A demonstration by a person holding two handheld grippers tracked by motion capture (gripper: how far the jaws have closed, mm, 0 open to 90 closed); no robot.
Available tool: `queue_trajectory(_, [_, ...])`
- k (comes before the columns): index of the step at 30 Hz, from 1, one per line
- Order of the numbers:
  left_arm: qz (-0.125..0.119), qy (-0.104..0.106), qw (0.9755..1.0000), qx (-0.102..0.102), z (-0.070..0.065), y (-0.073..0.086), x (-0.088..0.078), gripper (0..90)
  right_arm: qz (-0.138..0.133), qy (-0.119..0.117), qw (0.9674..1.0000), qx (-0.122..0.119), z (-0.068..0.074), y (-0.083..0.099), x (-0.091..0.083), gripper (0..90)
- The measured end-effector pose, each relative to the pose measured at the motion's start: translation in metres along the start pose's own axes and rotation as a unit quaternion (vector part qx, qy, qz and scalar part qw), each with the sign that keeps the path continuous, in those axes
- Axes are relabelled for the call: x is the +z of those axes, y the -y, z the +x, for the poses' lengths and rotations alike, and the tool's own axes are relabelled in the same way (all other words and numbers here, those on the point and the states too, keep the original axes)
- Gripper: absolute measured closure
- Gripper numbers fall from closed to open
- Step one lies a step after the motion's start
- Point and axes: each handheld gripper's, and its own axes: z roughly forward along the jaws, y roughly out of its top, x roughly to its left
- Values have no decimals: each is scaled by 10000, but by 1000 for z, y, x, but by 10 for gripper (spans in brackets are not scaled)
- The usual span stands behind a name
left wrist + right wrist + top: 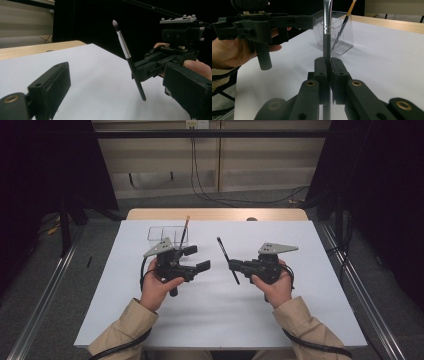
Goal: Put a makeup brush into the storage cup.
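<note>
In the high view, a white sheet [215, 295] covers the table, and the person's two hands come in from the bottom edge. The left gripper [196, 258] sits left of centre with its jaws spread apart and nothing between them; it lies just in front of a clear holder [161, 233], where a second brush [184, 232] with an orange tip leans upright. The right gripper [233, 265] is right of centre, its jaws clamped on a black brush [227, 260] that runs diagonally, bristle end toward the far side of the table and handle end toward the person. The two grippers point at each other, near but apart. In the left gripper view, its own jaws stand wide at the bottom corners, empty, over the sheet; beyond them the right gripper [136, 72] pinches the brush [128, 58] low on its handle, so the brush tilts up with its pale bristle tip highest and its black end just above the sheet. In the right gripper view, its own jaws are pressed together on the brush [327, 40], which rises straight up from them past a silver ferrule. The left gripper [294, 21] hangs at upper left, held in a hand [229, 53], and the holder [338, 37] with the second brush [345, 20] stands behind on the sheet.
</note>
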Motion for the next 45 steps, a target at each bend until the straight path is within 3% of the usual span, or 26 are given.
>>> queue_trajectory(15, [86,151,9998,-80,-4,-2,20,259,-16,-50,10000,-23,2,0,1,847])
queue_trajectory(24, [46,120,9999,-111,-6,0,25,377,-43,-70,9999,-68,4,0,2,846])
queue_trajectory(39, [-10,269,9985,-477,-4,5,29,519,-14,-124,9999,-45,5,2,6,846])
queue_trajectory(45, [-13,313,9982,-509,-5,6,30,584,-2,-160,9998,-85,7,2,8,846])
